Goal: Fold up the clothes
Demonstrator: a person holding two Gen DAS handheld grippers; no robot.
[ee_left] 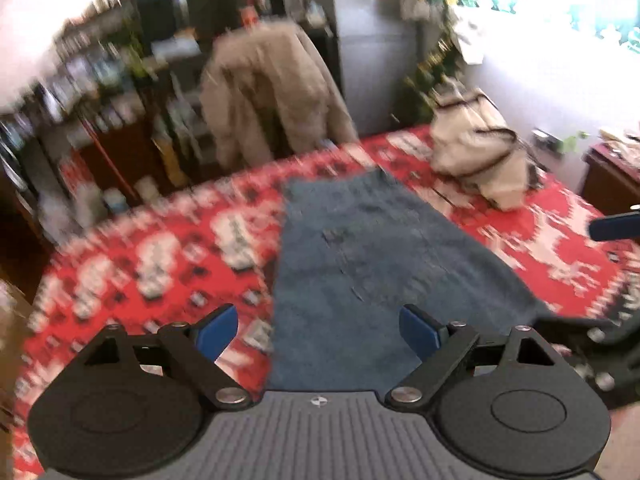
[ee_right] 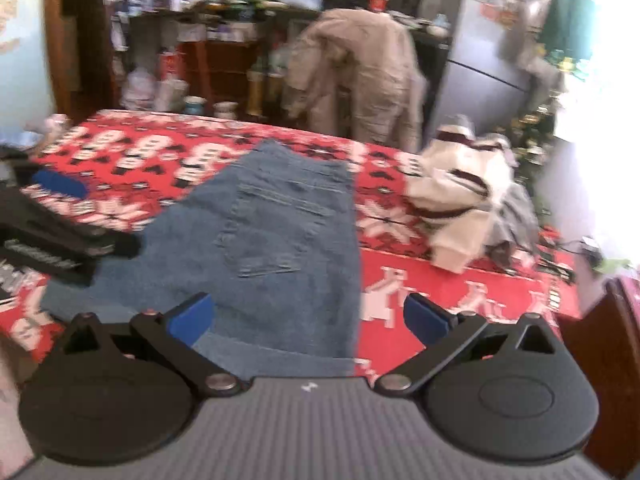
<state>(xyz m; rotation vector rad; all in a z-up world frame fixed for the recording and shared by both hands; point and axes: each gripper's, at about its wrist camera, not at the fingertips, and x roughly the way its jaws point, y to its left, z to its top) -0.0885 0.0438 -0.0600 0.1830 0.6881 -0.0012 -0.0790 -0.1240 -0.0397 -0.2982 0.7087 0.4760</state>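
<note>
Folded jeans on a red patterned bedspread, both grippers spread wide and empty.

Ahead of the left gripper (ee_left: 318,332): blue jeans (ee_left: 360,264) flat on the red-and-white bedspread (ee_left: 140,264), a cream garment (ee_left: 476,160) heaped beyond to the right, a tan coat (ee_left: 272,96) and cluttered shelves (ee_left: 100,80) behind (all blurred). Tilted downward, blue pads apart, nothing between them. From the right gripper (ee_right: 308,318), likewise wide and holding nothing: the jeans' back pocket (ee_right: 268,236), plus the other gripper at left.
</note>
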